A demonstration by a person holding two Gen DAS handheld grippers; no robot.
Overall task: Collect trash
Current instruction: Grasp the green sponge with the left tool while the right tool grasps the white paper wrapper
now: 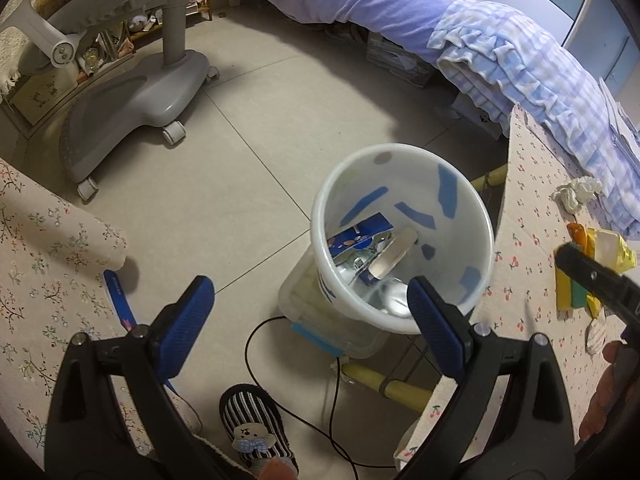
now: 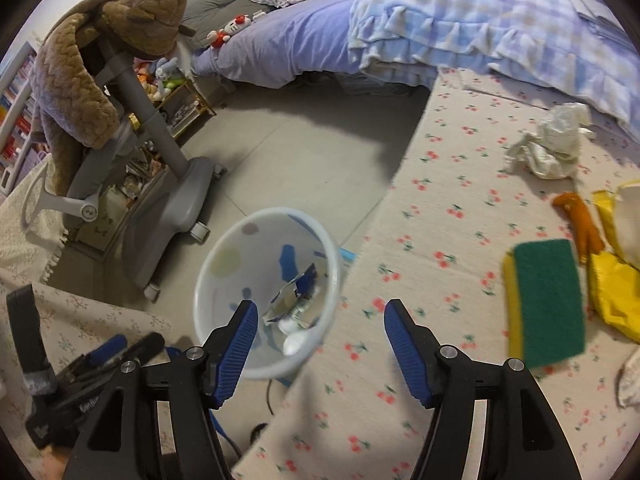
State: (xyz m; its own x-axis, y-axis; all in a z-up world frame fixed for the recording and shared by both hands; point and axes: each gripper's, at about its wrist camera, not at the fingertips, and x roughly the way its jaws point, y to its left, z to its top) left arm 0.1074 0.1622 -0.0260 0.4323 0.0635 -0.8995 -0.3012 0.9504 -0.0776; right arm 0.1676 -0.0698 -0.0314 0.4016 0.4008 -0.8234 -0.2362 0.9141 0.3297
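Note:
A white trash bin (image 1: 404, 236) with blue patches stands on the floor beside the cherry-print table (image 1: 528, 248); it holds blue wrappers and foil. It also shows in the right wrist view (image 2: 268, 296). My left gripper (image 1: 308, 300) is open and empty above the floor, just left of the bin. My right gripper (image 2: 320, 336) is open and empty over the table edge next to the bin. On the table lie a crumpled white tissue (image 2: 552, 148), a green-and-yellow sponge (image 2: 548, 300), an orange wrapper (image 2: 580, 224) and yellow packaging (image 2: 616, 284).
A grey wheeled chair base (image 1: 136, 108) stands on the tiled floor at left. A bed with purple and checked bedding (image 1: 500, 52) lies behind the table. A floral cushion (image 1: 44, 264), a striped slipper (image 1: 256, 428) and a black cable (image 1: 332, 392) lie nearby.

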